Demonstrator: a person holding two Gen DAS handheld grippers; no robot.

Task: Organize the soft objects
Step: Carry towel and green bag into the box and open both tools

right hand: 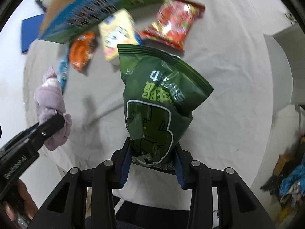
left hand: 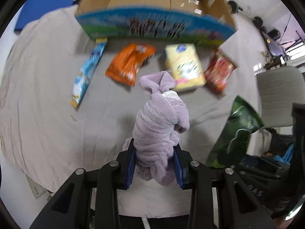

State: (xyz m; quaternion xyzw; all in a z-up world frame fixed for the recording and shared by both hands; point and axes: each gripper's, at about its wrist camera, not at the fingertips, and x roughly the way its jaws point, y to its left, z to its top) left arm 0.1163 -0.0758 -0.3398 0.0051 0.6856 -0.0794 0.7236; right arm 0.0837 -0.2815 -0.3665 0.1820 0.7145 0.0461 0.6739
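My left gripper [left hand: 154, 164] is shut on a rolled lilac fleece cloth [left hand: 160, 126] and holds it above the grey sheet; the cloth also shows at the left of the right wrist view [right hand: 51, 103]. My right gripper [right hand: 152, 162] is shut on a green snack bag [right hand: 156, 103], held upright above the sheet; the bag's edge shows at the right of the left wrist view [left hand: 238, 131]. An open cardboard box [left hand: 152, 2] with a blue printed front stands at the far side, beyond both grippers.
On the sheet before the box lie a blue pack [left hand: 87, 70], an orange bag [left hand: 129, 63], a yellow pack [left hand: 185, 66] and a red bag [left hand: 219, 72]. A blue pad [left hand: 40, 9] lies far left. A pale chair [left hand: 280, 95] stands right.
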